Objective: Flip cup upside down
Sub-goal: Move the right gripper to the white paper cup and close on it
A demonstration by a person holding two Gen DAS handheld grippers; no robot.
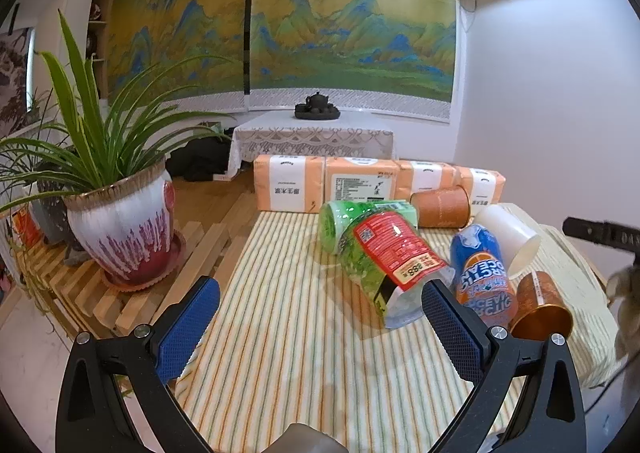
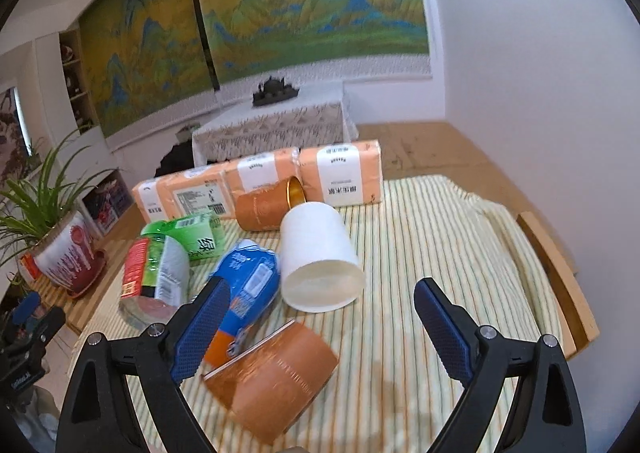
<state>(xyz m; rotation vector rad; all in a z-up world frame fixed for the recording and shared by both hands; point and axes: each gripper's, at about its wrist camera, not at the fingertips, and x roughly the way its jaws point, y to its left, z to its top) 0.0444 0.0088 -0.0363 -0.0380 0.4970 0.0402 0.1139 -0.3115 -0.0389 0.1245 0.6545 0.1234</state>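
Three cups lie on their sides on the striped cloth. A white cup [image 2: 318,257] lies with its mouth toward me; it also shows in the left wrist view [image 1: 506,241]. A copper cup [image 2: 276,375] lies close below my open right gripper [image 2: 320,329]. A second copper cup [image 2: 266,209] lies further back by the tissue packs. In the left wrist view the near copper cup [image 1: 542,307] sits right of my open, empty left gripper [image 1: 320,317], and the far copper cup [image 1: 442,207] lies behind.
A blue drink pouch [image 2: 248,289], a green-red bag [image 1: 384,257] and a green pack [image 2: 192,235] lie left of the cups. Orange tissue packs [image 1: 360,183] line the back. A potted plant [image 1: 120,229] stands on the left. The table's wooden edge [image 2: 556,273] is on the right.
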